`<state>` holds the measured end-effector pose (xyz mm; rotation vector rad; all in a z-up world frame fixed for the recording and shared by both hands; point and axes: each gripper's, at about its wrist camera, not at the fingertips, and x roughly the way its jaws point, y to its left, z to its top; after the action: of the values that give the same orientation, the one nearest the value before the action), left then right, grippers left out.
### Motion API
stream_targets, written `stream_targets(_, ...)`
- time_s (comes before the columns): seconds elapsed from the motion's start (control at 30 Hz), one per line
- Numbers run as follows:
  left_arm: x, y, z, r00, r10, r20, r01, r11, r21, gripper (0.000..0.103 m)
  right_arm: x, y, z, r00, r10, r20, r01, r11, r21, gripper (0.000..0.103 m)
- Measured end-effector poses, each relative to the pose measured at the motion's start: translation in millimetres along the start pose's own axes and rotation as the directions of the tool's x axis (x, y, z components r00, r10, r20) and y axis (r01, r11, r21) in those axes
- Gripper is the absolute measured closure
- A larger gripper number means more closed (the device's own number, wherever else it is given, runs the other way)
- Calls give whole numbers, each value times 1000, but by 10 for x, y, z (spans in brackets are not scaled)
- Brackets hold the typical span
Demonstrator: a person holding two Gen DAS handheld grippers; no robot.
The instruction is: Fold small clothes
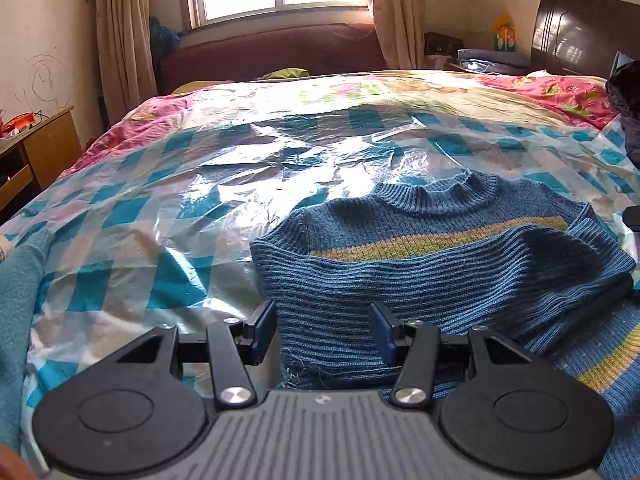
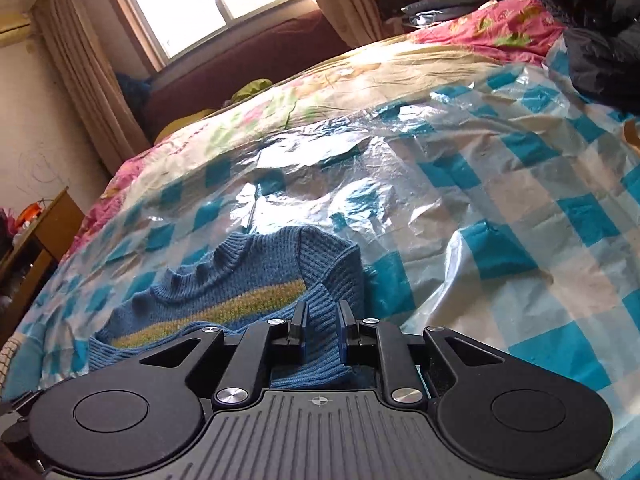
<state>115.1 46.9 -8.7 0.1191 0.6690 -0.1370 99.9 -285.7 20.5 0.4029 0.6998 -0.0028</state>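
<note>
Sweater [image 1: 420, 276]: on checked plastic sheet [image 1: 132, 216], sleeve folded across chest.
Left gripper [image 1: 323, 326]: spread, sweater hem between pads, untouched.
Right gripper [image 2: 321, 330]: narrowly parted, sweater sleeve edge between, no pinch.

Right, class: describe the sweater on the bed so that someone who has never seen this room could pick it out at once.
Start at the bed under the window, covered by a shiny blue-and-white checked plastic sheet. On the sheet's near part lies a small blue ribbed sweater, partly folded. Its yellow-green chest stripe and round ribbed collar set it apart from the dark clothes at the bed's far right.
</note>
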Motion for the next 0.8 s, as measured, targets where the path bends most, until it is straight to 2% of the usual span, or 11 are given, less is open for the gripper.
stream_targets(0.07, 37, -36, 12, 1000, -3, 2, 3, 1000, 3, 48, 167, 121, 35, 999, 10, -43, -12, 998, -54, 86)
stream_targets(0.2, 113, -19, 6, 1000, 7, -9, -7, 1000, -11, 48, 463, 194, 14, 994, -92, -65, 83, 989, -124, 86)
stream_targets(0.27, 149, 9, -29, 1000, 11, -21, -11, 1000, -10, 48, 485, 139, 8, 996, -67, -67, 60, 993, -102, 85)
stream_targets(0.3, 174, 17, -57, 999, 17, -31, -18, 1000, -5, 48, 490, 125, 6, 996, -51, -71, 43, 994, -99, 74)
stream_targets(0.33, 187, 23, -81, 999, 19, -35, -19, 1000, -3, 48, 493, 122, 7, 996, -45, -72, 37, 994, -107, 69)
stream_targets(0.4, 187, 34, -113, 999, 17, -36, -17, 1000, -6, 47, 495, 133, 2, 997, -41, -58, 32, 989, -147, 69)
stream_targets(0.5, 196, 30, -140, 999, 19, -33, -19, 1000, -6, 47, 604, 138, -11, 993, -64, -97, 46, 982, -184, 70)
stream_targets(0.57, 199, 30, -142, 999, 20, -34, -20, 1000, -8, 47, 635, 146, -19, 992, -66, -110, 44, 980, -195, 74)
stream_targets(0.63, 178, 40, -136, 999, 19, -27, -20, 1000, -13, 47, 587, 153, -9, 993, -41, -113, 20, 983, -180, 98)
stream_targets(0.7, 139, 44, -134, 1000, 29, -8, -29, 1000, -9, 47, 521, 125, 18, 995, -18, -100, 3, 989, -147, 98)
stream_targets(0.8, 155, 37, -158, 998, 63, -13, -63, 998, 12, 47, 489, 40, 57, 997, -56, -61, 49, 993, -109, 99)
